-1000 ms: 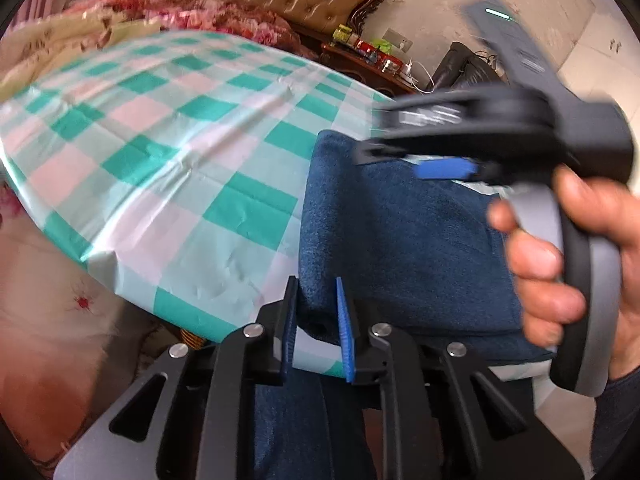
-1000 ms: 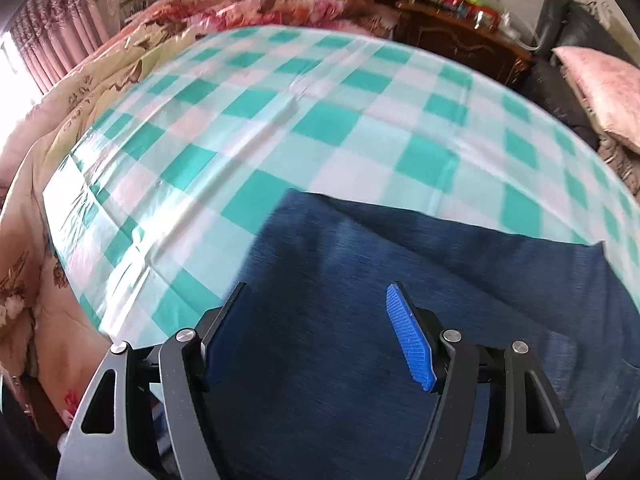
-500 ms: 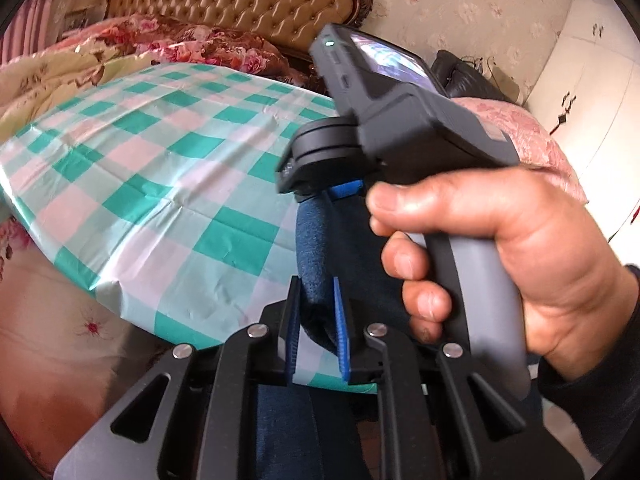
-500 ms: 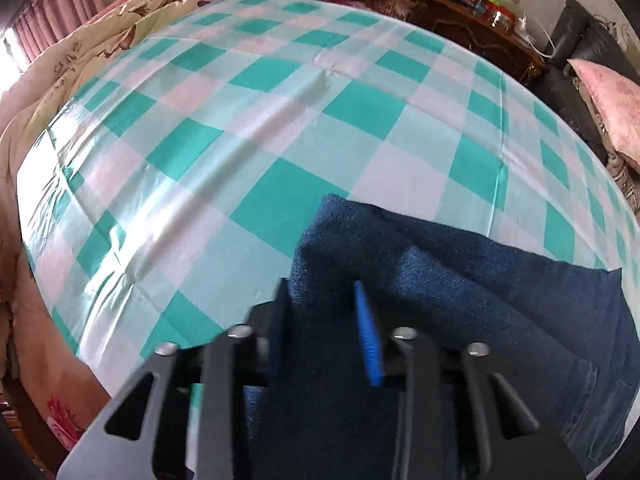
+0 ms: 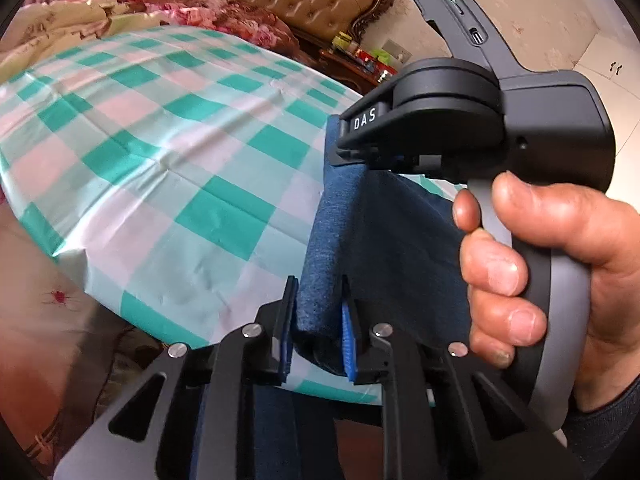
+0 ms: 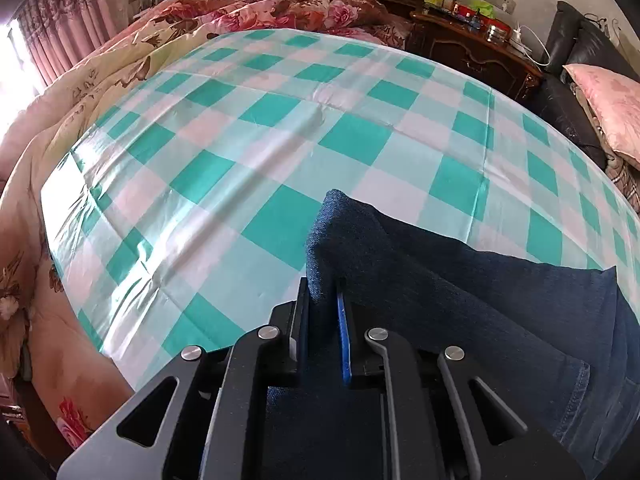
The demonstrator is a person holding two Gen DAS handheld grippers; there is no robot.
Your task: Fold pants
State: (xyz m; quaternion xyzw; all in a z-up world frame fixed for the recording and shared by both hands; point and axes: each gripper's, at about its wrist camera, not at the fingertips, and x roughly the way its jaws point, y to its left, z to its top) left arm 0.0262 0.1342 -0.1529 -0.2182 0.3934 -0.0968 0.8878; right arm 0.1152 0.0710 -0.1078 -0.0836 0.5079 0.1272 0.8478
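- Right gripper (image 6: 324, 320): was wide over the pants (image 6: 460, 292); now clamped on their edge.
- Left gripper (image 5: 318, 328): grip on the pants unchanged.
- Both corners secured; fold can proceed.

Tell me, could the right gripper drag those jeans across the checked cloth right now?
Probably yes. The right gripper is shut on a fold of the jeans, the left gripper pinches the same edge, and the checked cloth ahead looks bare.

Left gripper (image 5: 318, 326) pinches pants (image 5: 332, 240) (right gripper (image 5: 460, 120) ahead).
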